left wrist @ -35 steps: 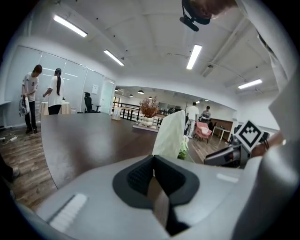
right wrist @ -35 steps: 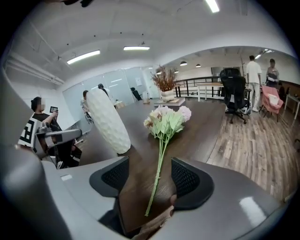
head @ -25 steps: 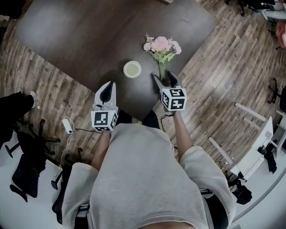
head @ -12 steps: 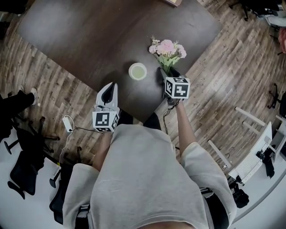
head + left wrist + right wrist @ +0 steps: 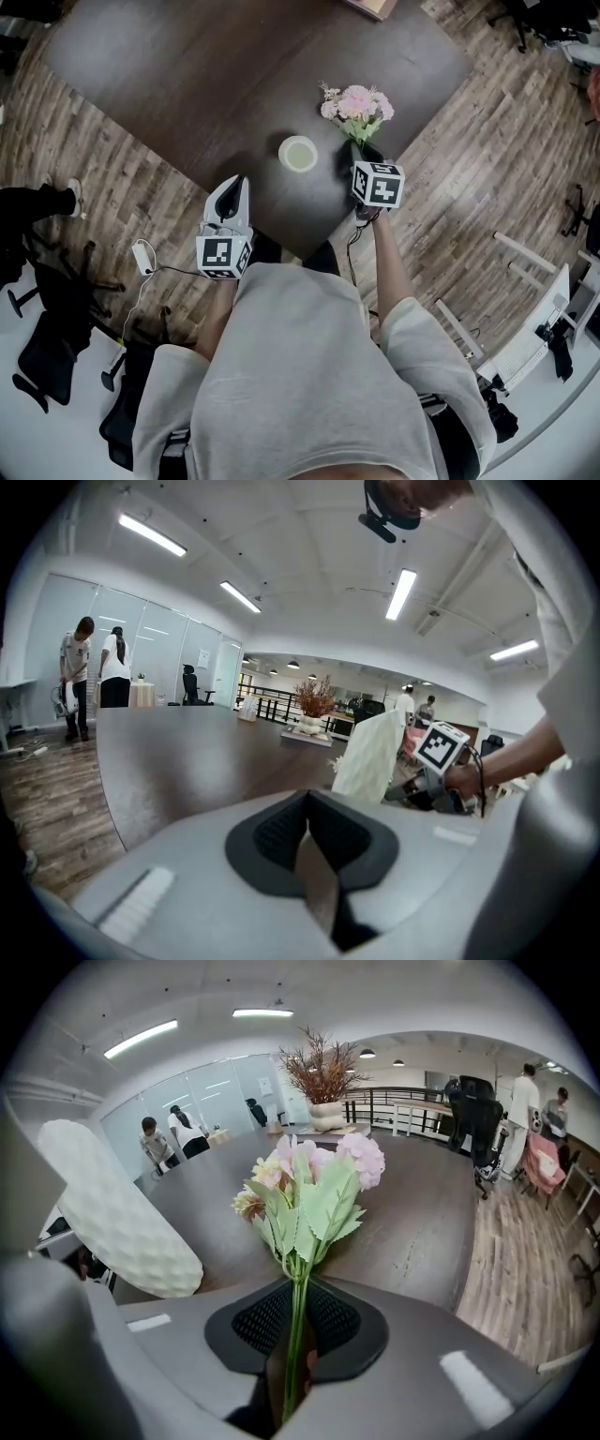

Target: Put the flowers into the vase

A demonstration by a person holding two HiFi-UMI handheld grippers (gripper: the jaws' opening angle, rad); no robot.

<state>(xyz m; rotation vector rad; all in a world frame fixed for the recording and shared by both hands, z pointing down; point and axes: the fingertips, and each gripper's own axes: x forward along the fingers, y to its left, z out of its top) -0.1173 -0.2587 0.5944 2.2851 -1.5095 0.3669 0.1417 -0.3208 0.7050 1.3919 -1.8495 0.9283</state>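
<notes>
At the lower left of centre in the head view we hold the left gripper [image 5: 236, 182] over the near edge of the dark table [image 5: 187, 75]. In its own view the left gripper [image 5: 307, 844] has its jaws pressed together with nothing between them.

Just right of it, near the middle of the head view, the vase [image 5: 298, 153] stands upright on the table, showing a round pale rim and a greenish inside. It stands apart from both grippers. In the left gripper view the vase [image 5: 370, 754] is a tall white shape at right of centre. In the right gripper view, the vase [image 5: 117, 1213] fills the left side as a white body covered in small dimples.

Further right, the flowers [image 5: 354, 105] lie above and right of the vase, heads toward the top of the frame. They are a small bunch of round pink blooms and a few cream blossoms, with toothed green leaves and thin green stems. The right gripper [image 5: 362, 156] sits at their stem end, near the table's right edge. In its own view the right gripper [image 5: 295, 1335] has just been closing its jaws, and they now pinch the stems. The flowers [image 5: 309, 1190] rise from the pads at frame centre. We cannot tell whether the bunch still touches the table.
</notes>
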